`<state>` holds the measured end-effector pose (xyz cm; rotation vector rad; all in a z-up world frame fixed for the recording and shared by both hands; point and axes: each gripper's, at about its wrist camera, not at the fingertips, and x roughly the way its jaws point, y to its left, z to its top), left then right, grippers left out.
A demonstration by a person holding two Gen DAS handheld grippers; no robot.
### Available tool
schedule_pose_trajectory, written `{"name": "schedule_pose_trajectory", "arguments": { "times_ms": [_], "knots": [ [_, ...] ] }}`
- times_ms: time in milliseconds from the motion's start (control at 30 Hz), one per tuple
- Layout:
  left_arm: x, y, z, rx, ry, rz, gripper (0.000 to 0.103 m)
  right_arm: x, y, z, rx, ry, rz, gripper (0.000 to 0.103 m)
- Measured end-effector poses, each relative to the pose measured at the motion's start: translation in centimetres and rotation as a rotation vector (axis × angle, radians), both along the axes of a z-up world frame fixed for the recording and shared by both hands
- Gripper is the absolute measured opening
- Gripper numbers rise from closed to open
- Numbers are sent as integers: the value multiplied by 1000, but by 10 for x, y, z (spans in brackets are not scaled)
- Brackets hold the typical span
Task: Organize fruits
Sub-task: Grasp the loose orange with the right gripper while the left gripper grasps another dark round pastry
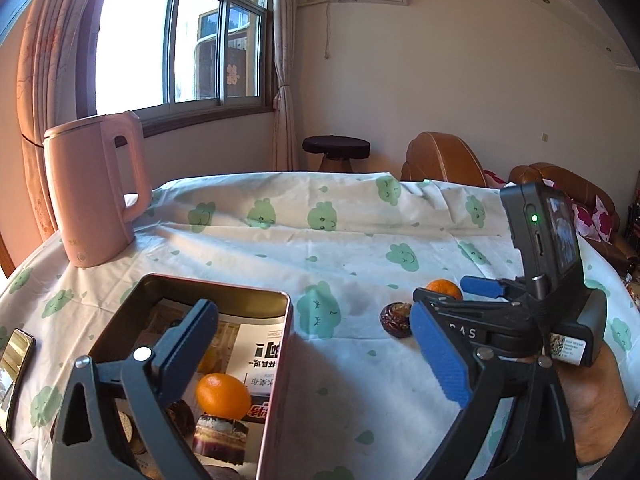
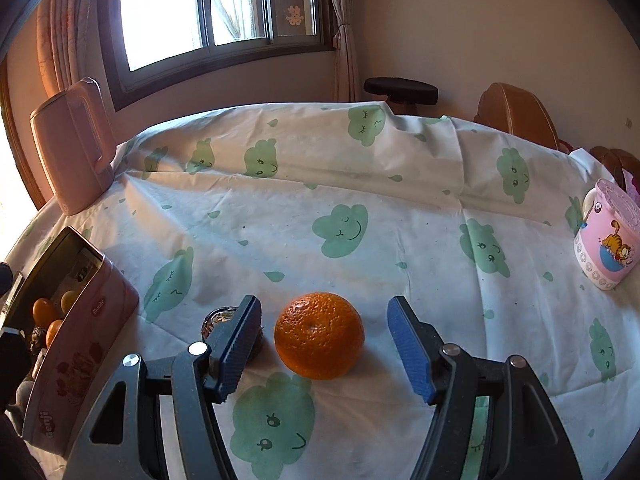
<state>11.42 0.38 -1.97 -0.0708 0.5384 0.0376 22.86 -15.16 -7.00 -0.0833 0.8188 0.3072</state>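
In the right wrist view an orange mandarin lies on the tablecloth between the fingers of my open right gripper, not touched by either pad. A dark brown date lies just behind the left finger. The pink tin at the left holds small orange fruits. In the left wrist view my open, empty left gripper hovers over the tin's right edge; a small orange fruit lies inside. The right gripper sits around the mandarin, beside the date.
A pink kettle stands at the table's back left. A pink cartoon mug stands at the right edge. A phone lies left of the tin. A stool and brown sofa are behind the table.
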Motion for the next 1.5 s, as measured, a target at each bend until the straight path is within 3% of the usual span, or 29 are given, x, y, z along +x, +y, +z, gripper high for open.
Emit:
{"name": "schedule_pose_trajectory", "arguments": {
  "times_ms": [67, 133, 300, 500, 667, 833, 1000, 1100, 1167, 1500],
  "knots": [
    [4, 1, -2, -3, 9, 6, 99, 4, -2, -7, 11, 45, -1, 66],
    [5, 1, -2, -9, 16, 5, 99, 5, -5, -8, 37, 57, 6, 48],
    [7, -10, 0, 1, 11, -22, 99, -8, -8, -5, 46, 43, 26, 48],
    [22, -37, -5, 30, 50, -80, 95, -24, -35, 6, -24, -61, -58, 48],
    [50, -55, -20, 5, 149, -131, 86, -26, -65, 9, 30, -67, -108, 48],
    [75, -62, -35, -26, 244, -154, 70, -28, -71, 10, 52, -69, -118, 48],
    [91, -70, -48, -32, 307, -177, 53, -29, -72, 10, 55, -73, -120, 48],
    [96, -73, -55, -28, 329, -189, 48, -29, -71, 10, 56, -71, -113, 48],
    [99, -72, -58, -33, 333, -193, 39, -28, -69, 9, 51, -64, -104, 48],
    [88, -66, -50, -66, 263, -192, 39, -33, -59, 11, 38, -91, -37, 48]
  ]
}}
